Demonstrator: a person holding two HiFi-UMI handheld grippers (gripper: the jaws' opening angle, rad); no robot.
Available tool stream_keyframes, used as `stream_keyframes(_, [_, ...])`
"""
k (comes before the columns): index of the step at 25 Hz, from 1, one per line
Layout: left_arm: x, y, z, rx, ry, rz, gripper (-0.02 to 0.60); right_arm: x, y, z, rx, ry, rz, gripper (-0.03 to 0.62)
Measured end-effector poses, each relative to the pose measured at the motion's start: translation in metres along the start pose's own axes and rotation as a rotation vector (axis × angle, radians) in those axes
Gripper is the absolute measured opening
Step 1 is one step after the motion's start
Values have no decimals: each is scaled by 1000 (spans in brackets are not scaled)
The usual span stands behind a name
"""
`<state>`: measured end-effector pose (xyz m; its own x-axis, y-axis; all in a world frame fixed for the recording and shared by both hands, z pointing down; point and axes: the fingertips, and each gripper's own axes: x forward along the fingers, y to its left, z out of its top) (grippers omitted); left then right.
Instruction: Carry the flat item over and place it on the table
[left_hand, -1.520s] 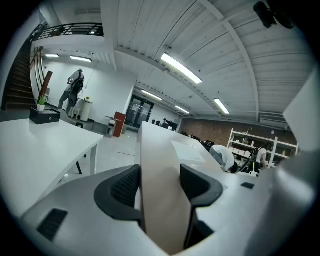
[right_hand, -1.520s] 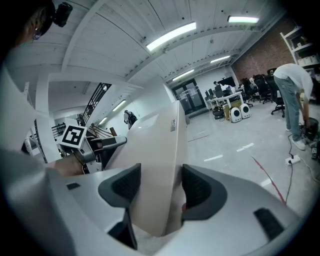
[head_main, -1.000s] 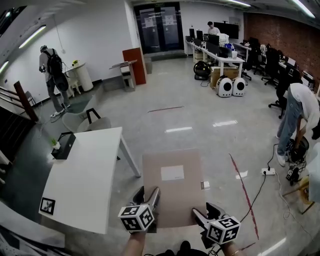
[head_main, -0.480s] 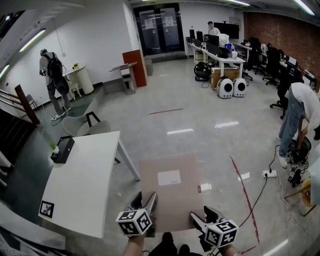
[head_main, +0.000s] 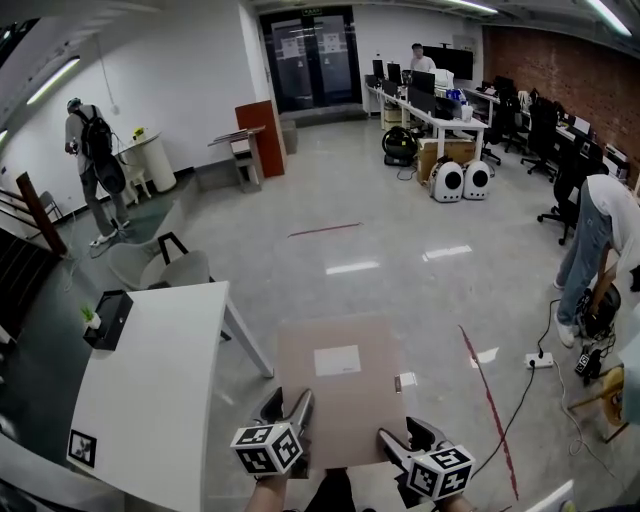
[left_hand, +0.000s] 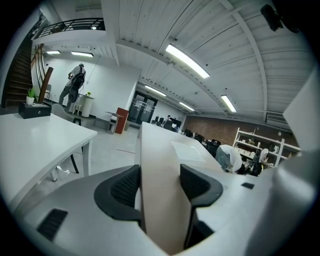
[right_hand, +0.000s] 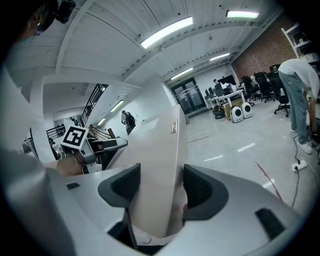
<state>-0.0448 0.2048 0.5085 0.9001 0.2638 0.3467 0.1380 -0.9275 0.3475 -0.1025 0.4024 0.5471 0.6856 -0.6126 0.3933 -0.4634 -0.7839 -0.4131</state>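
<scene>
A flat brown cardboard sheet with a white label is held level above the floor, just right of the white table. My left gripper is shut on its near left edge and my right gripper is shut on its near right edge. In the left gripper view the cardboard sheet runs between the two dark pads, with the white table to the left. The cardboard sheet is pinched edge-on in the right gripper view, and the left gripper shows beyond it.
A black box and a small plant sit at the table's far left corner. A grey chair stands behind the table. A person bends over at the right beside cables and a power strip. Red tape marks the floor.
The view has shifted: the table and floor have slid left and down in the head view as I carry the sheet along. Both grippers keep their hold on the cardboard.
</scene>
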Motion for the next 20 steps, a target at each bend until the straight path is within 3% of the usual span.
stream_keyframes(11, [106,100,93,-4,-25,6,258,154,3,84,-21,6,4,261])
stream_keyframes(20, [129,184,135,-40,-58,74,256,249,34,113,-65,60,66,261])
